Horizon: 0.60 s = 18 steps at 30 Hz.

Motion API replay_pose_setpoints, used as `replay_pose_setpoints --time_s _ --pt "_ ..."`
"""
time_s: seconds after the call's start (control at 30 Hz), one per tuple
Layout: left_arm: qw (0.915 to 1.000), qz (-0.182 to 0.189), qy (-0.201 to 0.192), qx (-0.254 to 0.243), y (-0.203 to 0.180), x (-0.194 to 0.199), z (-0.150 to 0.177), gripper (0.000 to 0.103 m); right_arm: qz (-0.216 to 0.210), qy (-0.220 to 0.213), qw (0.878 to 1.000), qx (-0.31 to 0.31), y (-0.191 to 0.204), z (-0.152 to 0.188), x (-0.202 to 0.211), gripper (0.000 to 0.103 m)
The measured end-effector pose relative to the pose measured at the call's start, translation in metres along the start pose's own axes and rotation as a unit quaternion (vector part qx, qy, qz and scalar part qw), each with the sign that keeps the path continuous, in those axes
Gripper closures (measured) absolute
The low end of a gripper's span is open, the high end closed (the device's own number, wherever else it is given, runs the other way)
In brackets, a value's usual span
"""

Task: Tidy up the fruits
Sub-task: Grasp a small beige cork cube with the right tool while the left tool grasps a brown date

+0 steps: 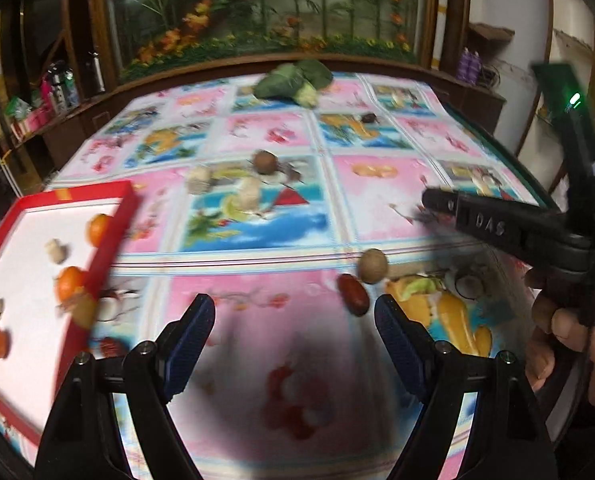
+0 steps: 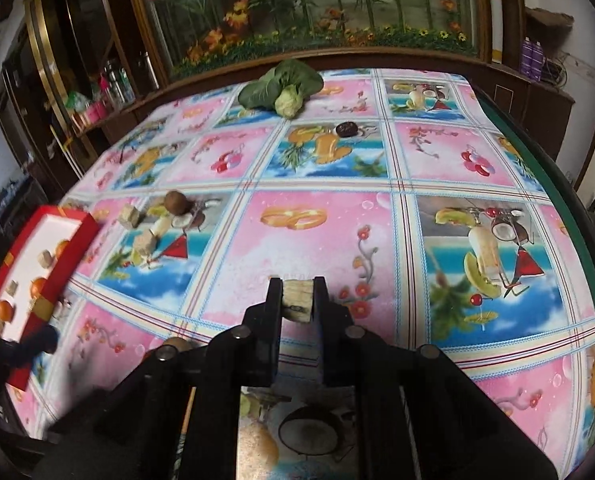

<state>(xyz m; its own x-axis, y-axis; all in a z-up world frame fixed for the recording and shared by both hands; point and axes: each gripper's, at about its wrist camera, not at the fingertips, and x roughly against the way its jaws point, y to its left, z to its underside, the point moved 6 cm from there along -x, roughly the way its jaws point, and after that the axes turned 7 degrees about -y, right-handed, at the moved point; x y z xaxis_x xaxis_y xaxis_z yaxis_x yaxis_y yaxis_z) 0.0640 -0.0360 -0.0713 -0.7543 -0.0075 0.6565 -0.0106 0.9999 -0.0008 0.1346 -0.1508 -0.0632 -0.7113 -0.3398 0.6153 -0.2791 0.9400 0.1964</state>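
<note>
In the right wrist view my right gripper (image 2: pixel 297 286) is shut on a pale beige chunk (image 2: pixel 297 300), just above the tablecloth. The left wrist view shows that same gripper (image 1: pixel 431 204) coming in from the right, blurred, with a hand (image 1: pixel 557 328) on its handle. My left gripper (image 1: pixel 295 312) is open and holds nothing. A red date (image 1: pixel 353 294) and a round brown fruit (image 1: pixel 372 266) lie just beyond its right finger. A red box (image 1: pixel 117 220) with a white floor stands at the left, with oranges (image 1: pixel 69 282) and pale chunks (image 1: pixel 55 250) inside.
Mid-table lie a brown round fruit (image 2: pixel 176 202) and two pale chunks (image 2: pixel 129 216). A green cabbage (image 2: pixel 281 88) rests at the far edge, with a dark round item (image 2: pixel 347 129) nearer. A wooden cabinet with a flower display runs behind the table. The table's green rim (image 2: pixel 577 216) curves along the right.
</note>
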Motion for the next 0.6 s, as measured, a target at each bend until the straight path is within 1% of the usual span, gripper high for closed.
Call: replay_pose_setpoints --time_s 0.13,0.23,0.27,0.3,0.33,0.4,0.47,0.5,0.57,0.6 --pt "0.9999 -0.005 0.009 0.002 -0.006 -0.012 -0.003 0.022 -0.015 -0.010 1.000 -0.008 -0.001 -0.003 0.003 0.088" --pt "0.9997 -0.014 0.019 -0.006 -0.012 -0.023 -0.005 0.029 -0.025 -0.012 1.000 -0.013 -0.001 -0.004 0.004 0.088" --pt "0.9995 -0.016 0.025 -0.009 -0.013 -0.027 -0.004 0.038 -0.026 -0.014 0.999 -0.014 -0.001 -0.005 0.004 0.088" --pt "0.9991 -0.016 0.038 -0.010 -0.014 -0.033 -0.001 0.041 -0.027 -0.016 0.999 -0.016 -0.002 -0.005 0.005 0.088" --pt "0.9995 -0.008 0.031 0.000 -0.012 -0.032 -0.002 0.049 -0.029 -0.018 0.999 -0.018 -0.003 -0.006 0.006 0.088" --pt "0.9995 -0.007 0.030 0.001 -0.011 -0.030 -0.002 0.054 -0.030 -0.023 0.999 -0.022 -0.004 -0.008 0.008 0.088" --pt "0.9996 0.000 0.025 -0.011 -0.016 -0.027 -0.002 0.067 -0.032 -0.027 0.999 -0.022 -0.004 -0.009 0.010 0.088" --pt "0.9996 0.006 0.023 -0.016 -0.019 -0.026 -0.002 0.071 -0.033 -0.028 0.999 -0.021 -0.003 -0.009 0.011 0.088" --pt "0.9995 0.010 0.023 -0.020 -0.022 -0.025 -0.001 0.087 -0.034 -0.030 0.999 -0.018 -0.002 -0.010 0.012 0.088" --pt "0.9994 0.011 0.024 -0.024 -0.023 -0.023 0.000 0.087 -0.033 -0.030 0.999 -0.018 -0.002 -0.010 0.011 0.088"
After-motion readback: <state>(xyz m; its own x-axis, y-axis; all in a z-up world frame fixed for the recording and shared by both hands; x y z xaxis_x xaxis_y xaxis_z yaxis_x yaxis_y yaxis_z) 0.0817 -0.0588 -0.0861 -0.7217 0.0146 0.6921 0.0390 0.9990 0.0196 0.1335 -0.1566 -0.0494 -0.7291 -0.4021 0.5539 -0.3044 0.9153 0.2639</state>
